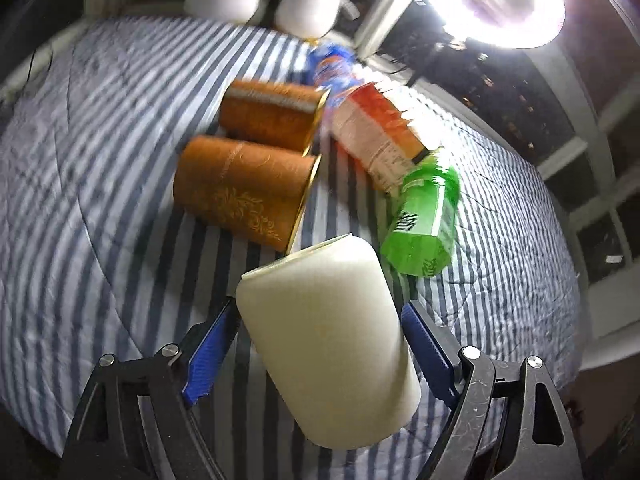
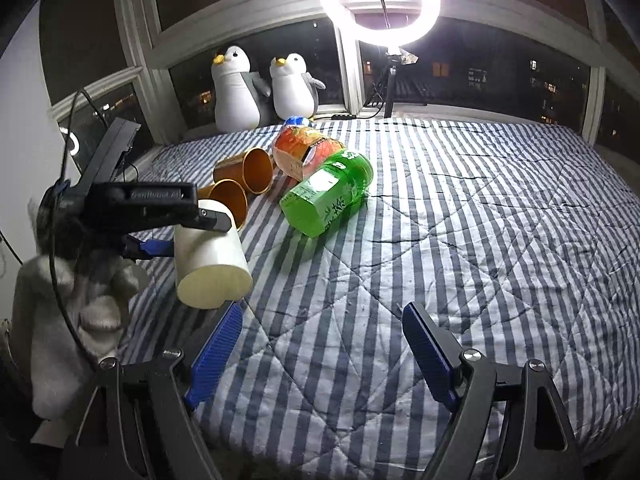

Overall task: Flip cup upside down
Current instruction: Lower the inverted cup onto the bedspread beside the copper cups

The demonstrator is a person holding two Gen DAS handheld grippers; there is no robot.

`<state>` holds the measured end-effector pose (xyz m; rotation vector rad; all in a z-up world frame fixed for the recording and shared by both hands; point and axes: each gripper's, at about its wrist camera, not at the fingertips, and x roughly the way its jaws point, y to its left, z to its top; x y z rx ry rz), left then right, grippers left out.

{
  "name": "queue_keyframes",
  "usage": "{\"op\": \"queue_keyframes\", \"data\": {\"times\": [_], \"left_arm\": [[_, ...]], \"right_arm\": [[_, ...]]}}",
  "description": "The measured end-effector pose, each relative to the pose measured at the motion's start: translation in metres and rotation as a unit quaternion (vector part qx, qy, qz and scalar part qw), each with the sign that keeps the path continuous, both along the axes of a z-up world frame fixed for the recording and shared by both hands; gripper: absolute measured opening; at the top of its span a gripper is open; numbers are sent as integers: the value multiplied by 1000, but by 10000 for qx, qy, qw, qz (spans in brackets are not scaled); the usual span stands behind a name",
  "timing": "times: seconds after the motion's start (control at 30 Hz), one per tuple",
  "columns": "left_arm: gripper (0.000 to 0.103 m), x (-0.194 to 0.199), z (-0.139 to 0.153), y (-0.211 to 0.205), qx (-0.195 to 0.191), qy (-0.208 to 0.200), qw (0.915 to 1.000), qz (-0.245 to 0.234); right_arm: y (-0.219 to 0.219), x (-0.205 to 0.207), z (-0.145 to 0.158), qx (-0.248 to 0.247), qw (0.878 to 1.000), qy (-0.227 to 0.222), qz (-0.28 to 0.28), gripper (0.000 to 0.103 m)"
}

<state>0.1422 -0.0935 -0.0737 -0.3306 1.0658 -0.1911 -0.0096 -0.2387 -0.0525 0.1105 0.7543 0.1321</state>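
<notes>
Cream cup tilted, clamped in left gripper above striped quilt, right gripper spread wide, empty.

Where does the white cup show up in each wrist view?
Left wrist: white cup at bottom centre, tilted, between the left claw's fingers.
Right wrist: lower left, held off the bed by the left claw.
Shared landmark: green bottle, lying beyond it.

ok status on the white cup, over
Left tongs shut on white cup, held tilted above the quilt. Right tongs open, empty. Green bottle lying nearby, not blocking.
</notes>
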Motion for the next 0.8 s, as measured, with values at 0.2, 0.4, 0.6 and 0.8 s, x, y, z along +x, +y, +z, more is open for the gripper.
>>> {"op": "queue_keyframes", "data": {"times": [0.2,0.4,0.6,0.8], "left_arm": [[84,-9,26,-25,618,-778,9939,-471],[83,-3,30,-53,1055,-1261,9837,-726],[83,-7,27,-76,1596,-1712,9673,-974],[82,-19,20,-82,1938,-2023,9541,-1057]], "right_arm": [[4,2,-3,40,10000,5,-15,79],[-2,-5,-2,102,9998,-41,-135,79],[-12,-13,4,62,9993,-145,-338,79],[-14,-15,6,-21,9977,-316,-597,79]]}}
